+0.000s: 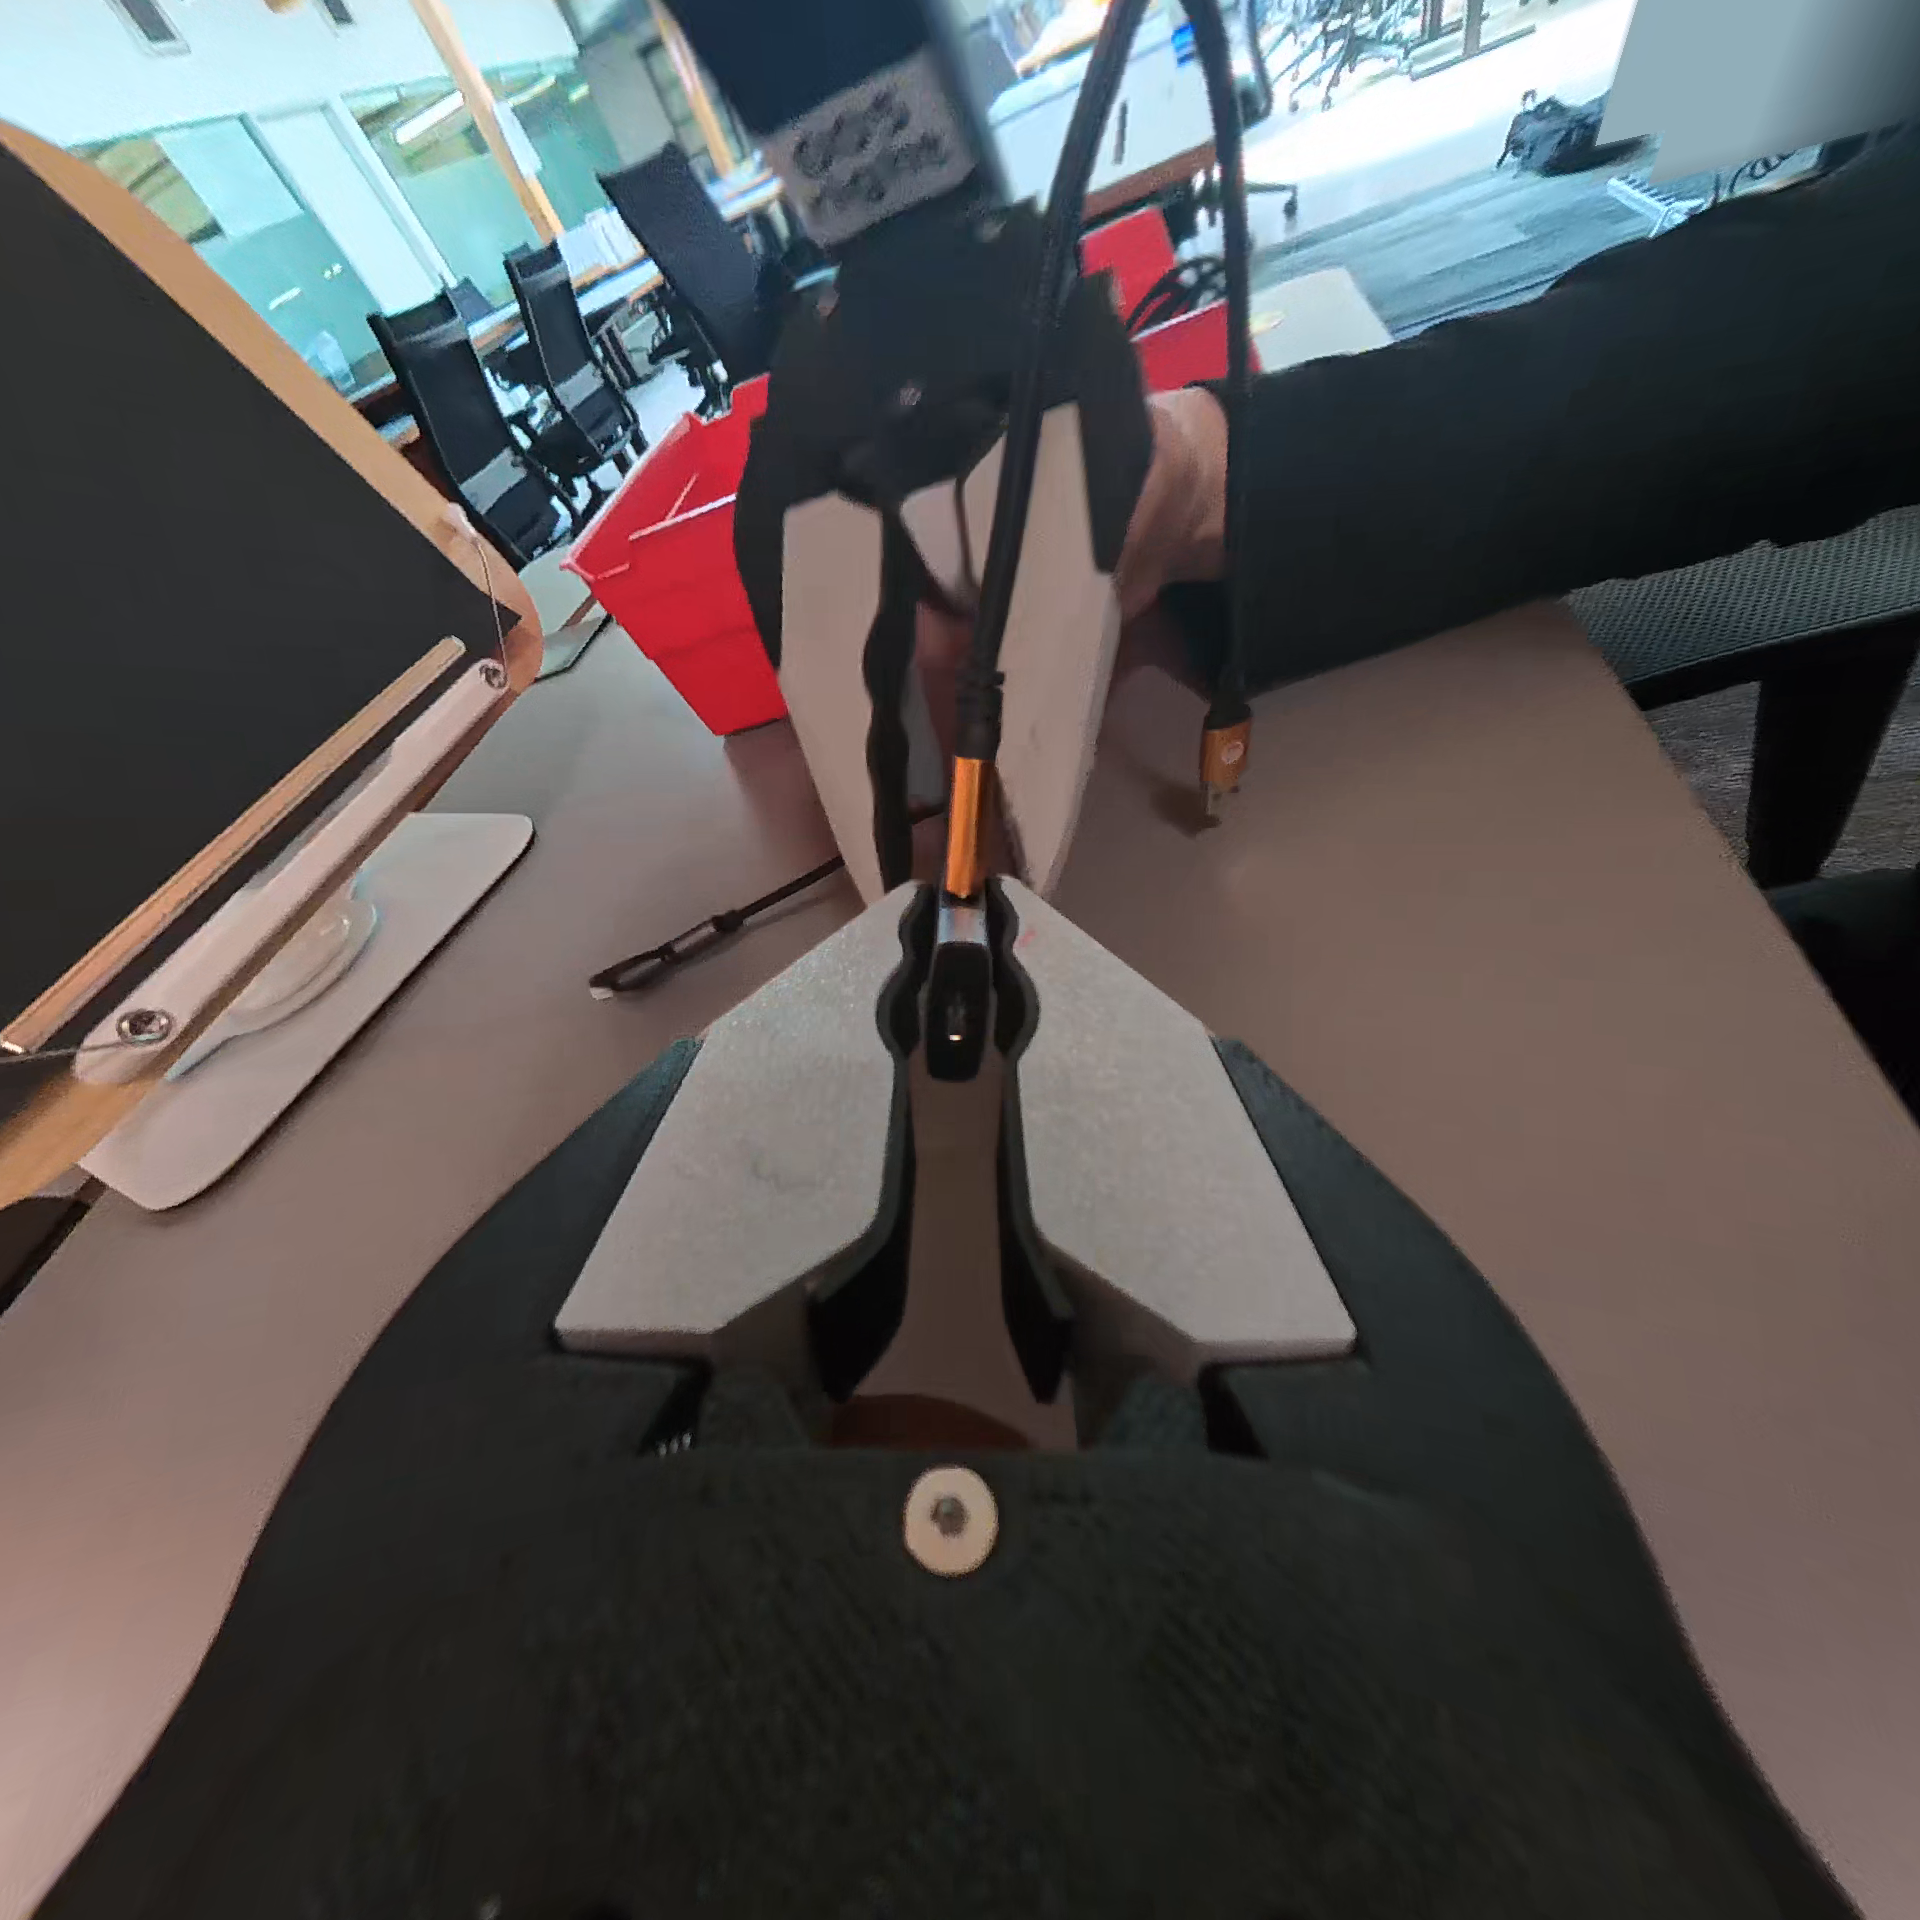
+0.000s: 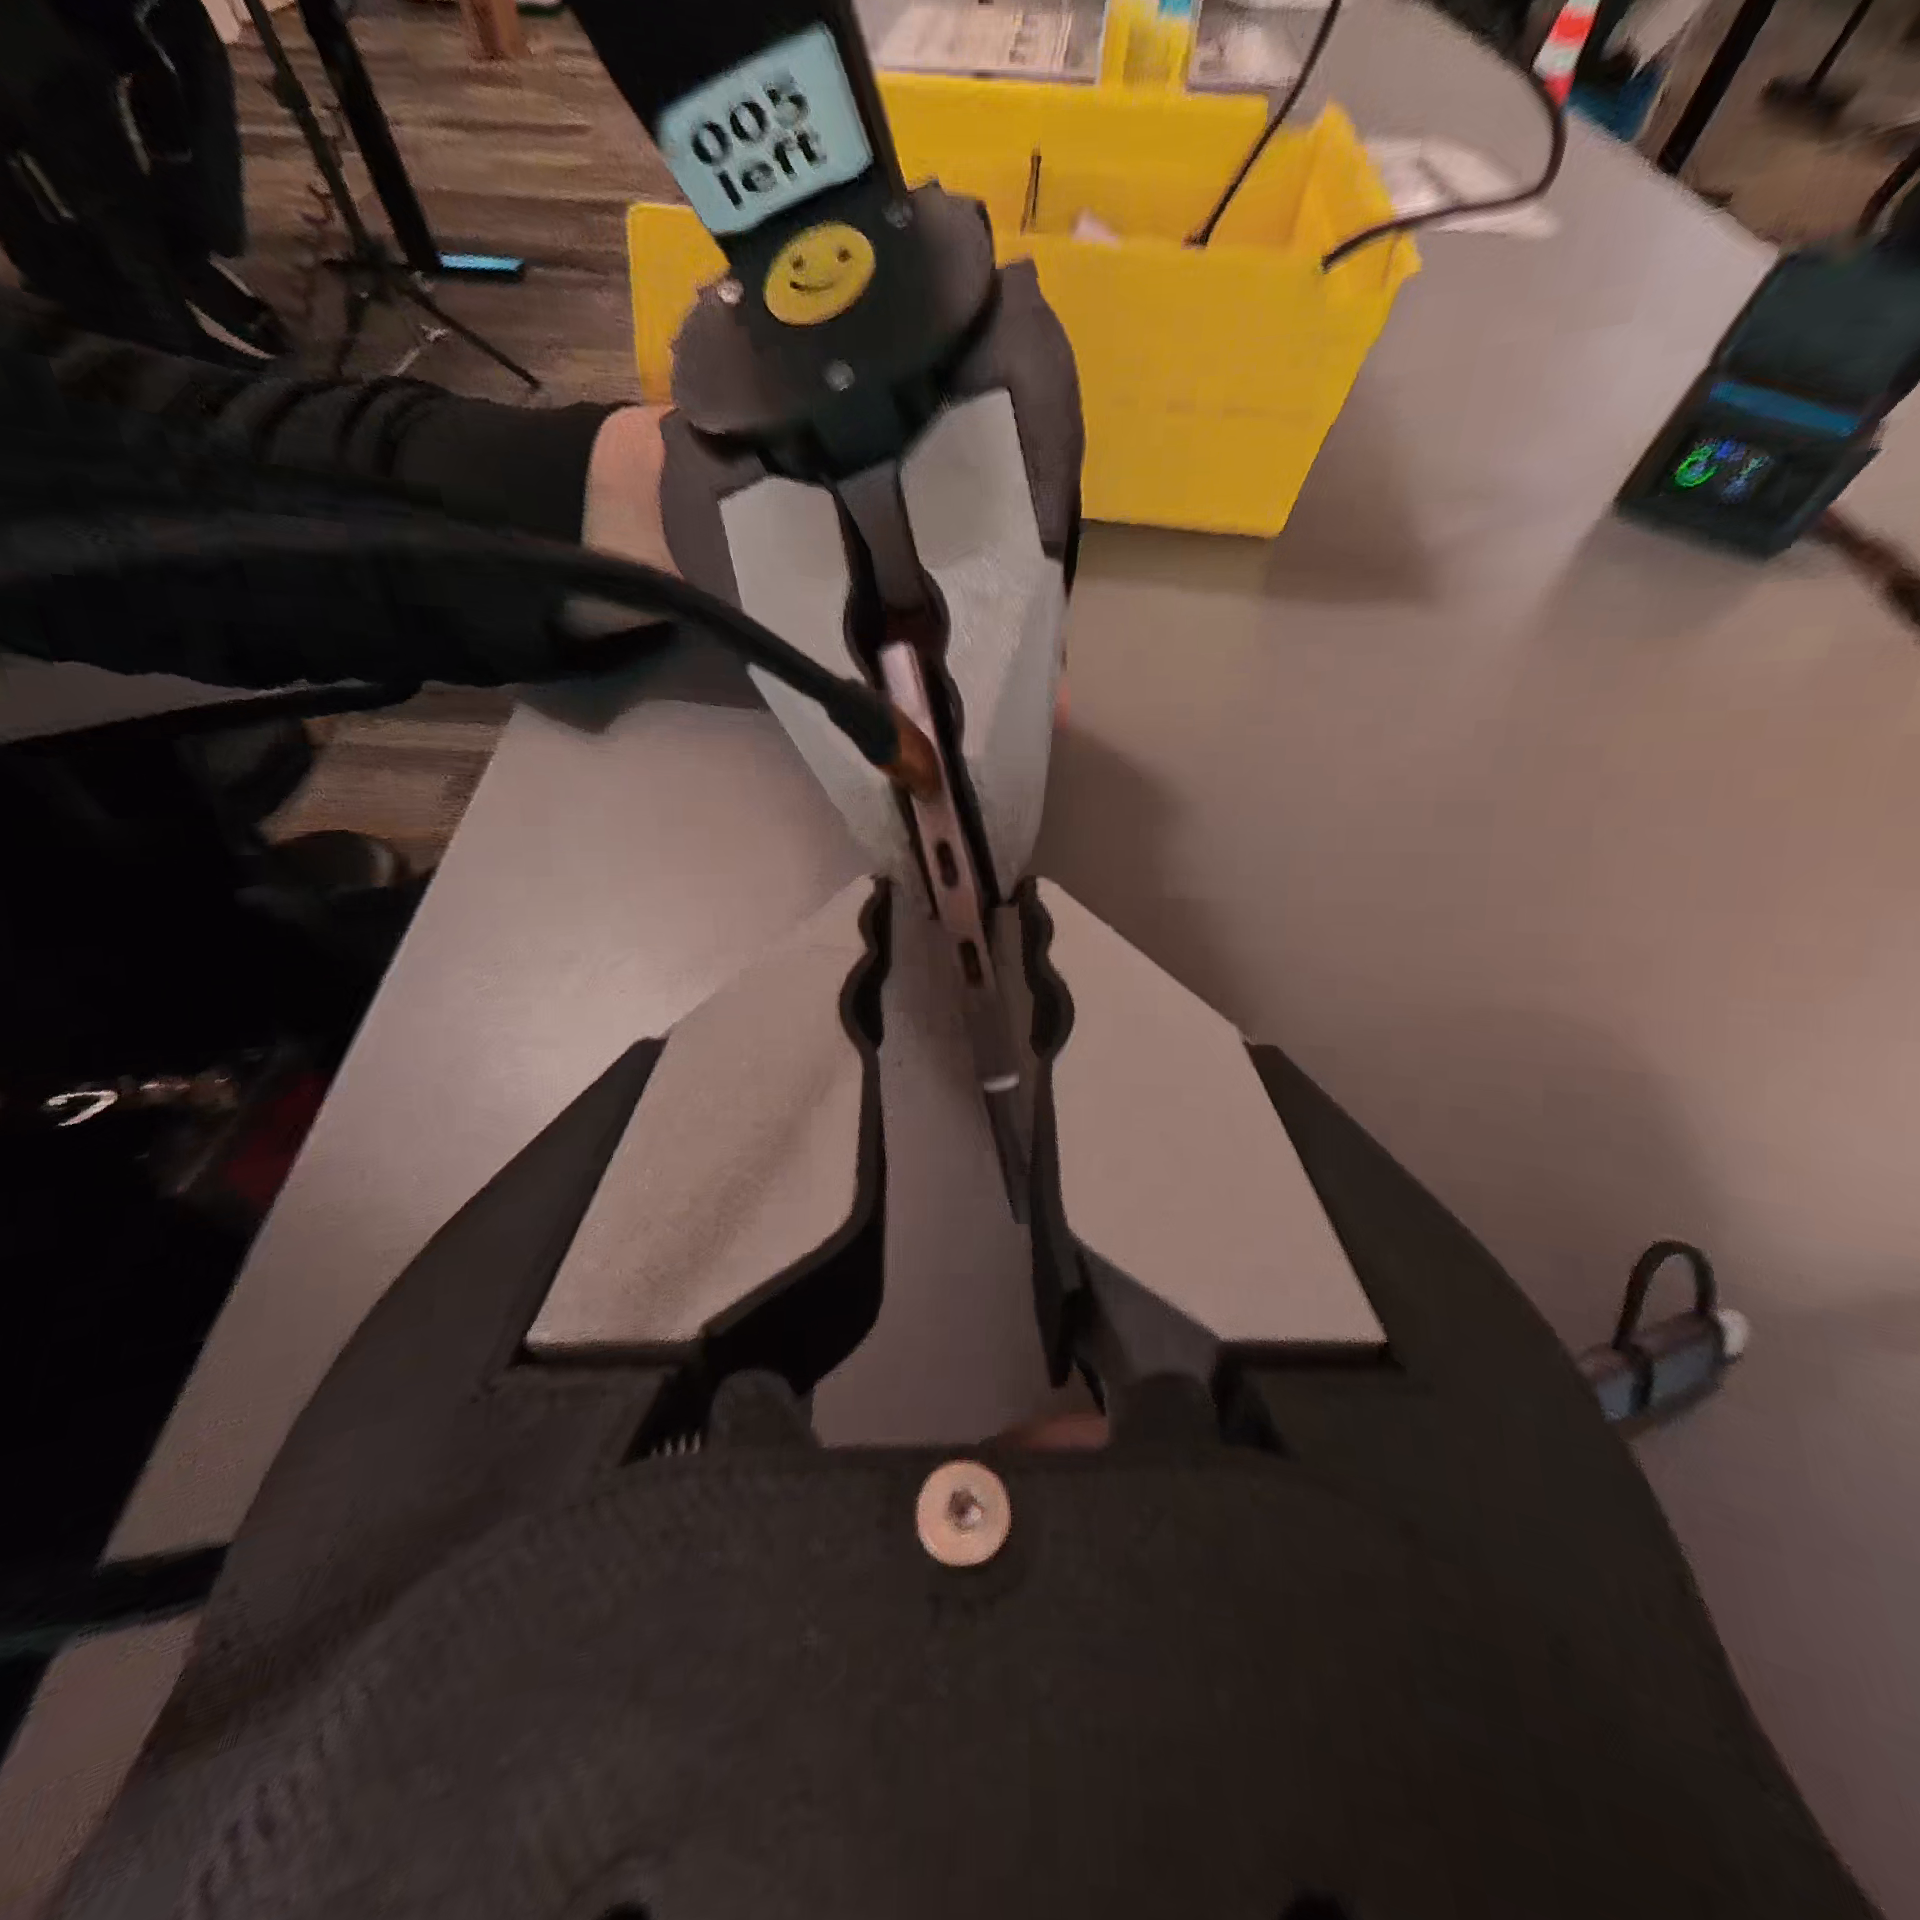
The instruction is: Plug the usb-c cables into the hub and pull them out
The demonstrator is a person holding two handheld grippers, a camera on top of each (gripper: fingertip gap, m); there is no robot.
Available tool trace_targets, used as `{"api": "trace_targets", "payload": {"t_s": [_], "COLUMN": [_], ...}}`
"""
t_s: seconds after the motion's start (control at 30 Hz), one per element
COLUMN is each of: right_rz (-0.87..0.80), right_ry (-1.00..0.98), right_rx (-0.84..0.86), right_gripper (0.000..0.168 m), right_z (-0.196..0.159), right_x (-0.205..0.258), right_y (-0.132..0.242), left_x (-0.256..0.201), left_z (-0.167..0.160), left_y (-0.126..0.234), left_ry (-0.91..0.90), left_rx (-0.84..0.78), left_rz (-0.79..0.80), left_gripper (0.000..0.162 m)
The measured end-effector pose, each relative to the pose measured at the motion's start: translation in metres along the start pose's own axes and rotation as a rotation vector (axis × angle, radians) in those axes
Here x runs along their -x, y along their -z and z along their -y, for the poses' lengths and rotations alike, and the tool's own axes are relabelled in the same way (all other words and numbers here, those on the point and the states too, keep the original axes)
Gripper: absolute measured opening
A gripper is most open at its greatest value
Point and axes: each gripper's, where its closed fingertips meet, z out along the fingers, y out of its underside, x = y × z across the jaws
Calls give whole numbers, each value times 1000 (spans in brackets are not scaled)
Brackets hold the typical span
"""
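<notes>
We hold the hub between the fingers of our left gripper, closed tight on its slim dark body above the table. One cable plug with an orange collar sits in a port, so we judge this is the plugging step or the start of pulling. Our right gripper is narrow around the hub's end, but we cannot tell if it grips. A second orange plug hangs free nearby. Next we need a straight pull along the plug.
</notes>
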Motion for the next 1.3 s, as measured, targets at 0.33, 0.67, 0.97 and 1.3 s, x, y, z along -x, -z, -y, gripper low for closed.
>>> {"api": "trace_targets", "payload": {"t_s": [0.33, 0.67, 0.97, 1.3], "right_rz": [-155, -169, -216, -169], "right_ry": [103, 218, 167, -39], "right_rx": [-72, 9, 3, -255], "right_gripper": [18, 4, 4, 5], "right_z": [19, 7, 7, 46], "right_x": [-10, -1, -11, -12], "right_y": [9, -4, -7, 12], "left_x": [12, 3, 16, 28], "left_z": [-5, -19, -24, 8], "left_y": [-1, -17, -23, -12], "left_ry": [52, 16, -13, 92], "left_rx": [1, 68, 110, -87], "left_rz": [51, 42, 144, 190], "left_gripper": [7, 7, 7, 7]}}
